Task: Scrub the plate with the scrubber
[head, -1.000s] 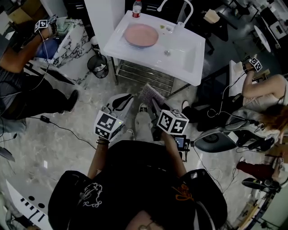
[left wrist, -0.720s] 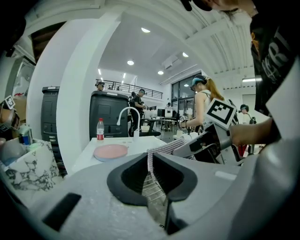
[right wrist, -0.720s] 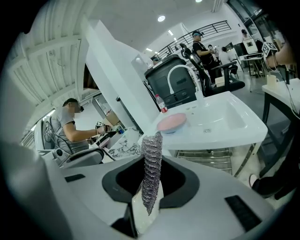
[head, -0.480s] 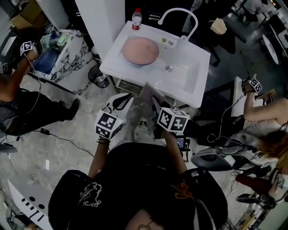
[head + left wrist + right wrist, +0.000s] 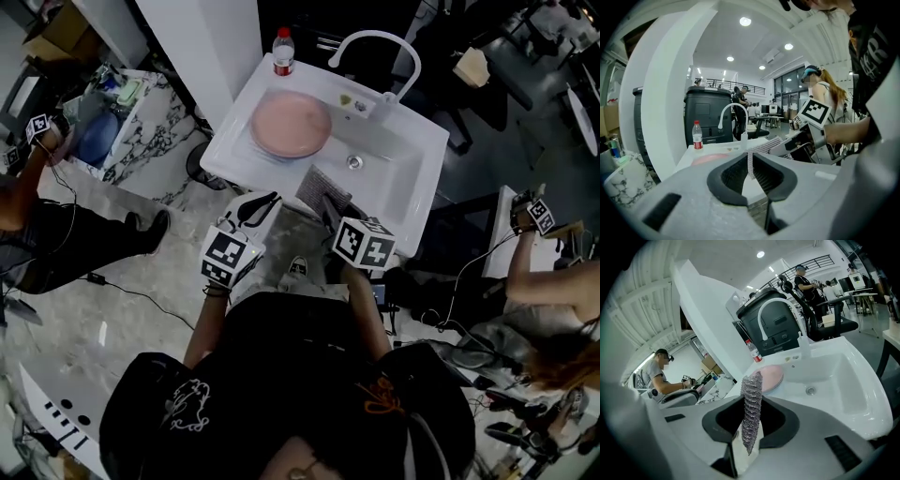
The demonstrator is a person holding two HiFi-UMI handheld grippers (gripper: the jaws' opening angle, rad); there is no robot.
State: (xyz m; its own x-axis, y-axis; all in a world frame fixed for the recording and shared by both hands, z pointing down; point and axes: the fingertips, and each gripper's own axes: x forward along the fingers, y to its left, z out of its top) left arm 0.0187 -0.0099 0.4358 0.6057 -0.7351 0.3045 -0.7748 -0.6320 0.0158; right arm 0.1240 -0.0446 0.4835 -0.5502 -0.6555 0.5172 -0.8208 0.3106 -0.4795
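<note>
A pink plate [image 5: 291,125] lies on the left ledge of the white sink [image 5: 403,169]; it also shows in the right gripper view [image 5: 771,376] and the left gripper view [image 5: 710,158]. My right gripper [image 5: 328,211] is shut on a silvery mesh scrubber [image 5: 322,192], which stands upright between its pads [image 5: 751,404] and reaches just over the sink's front edge, short of the plate. My left gripper [image 5: 255,208] hovers in front of the sink's left corner, open with a narrow gap and nothing held [image 5: 749,161]. The scrubber [image 5: 764,145] shows beyond its jaws.
A white faucet [image 5: 375,42] arches over the basin, and a red-capped bottle [image 5: 282,51] stands at the sink's back left corner. A white pillar [image 5: 202,47] and a marble-patterned table [image 5: 141,122] are to the left. People sit at both sides; cables cross the floor.
The person has stepped toward the sink, which now lies much closer. Both grippers came forward with it; the scrubber's tip now overlaps the sink's front edge.
</note>
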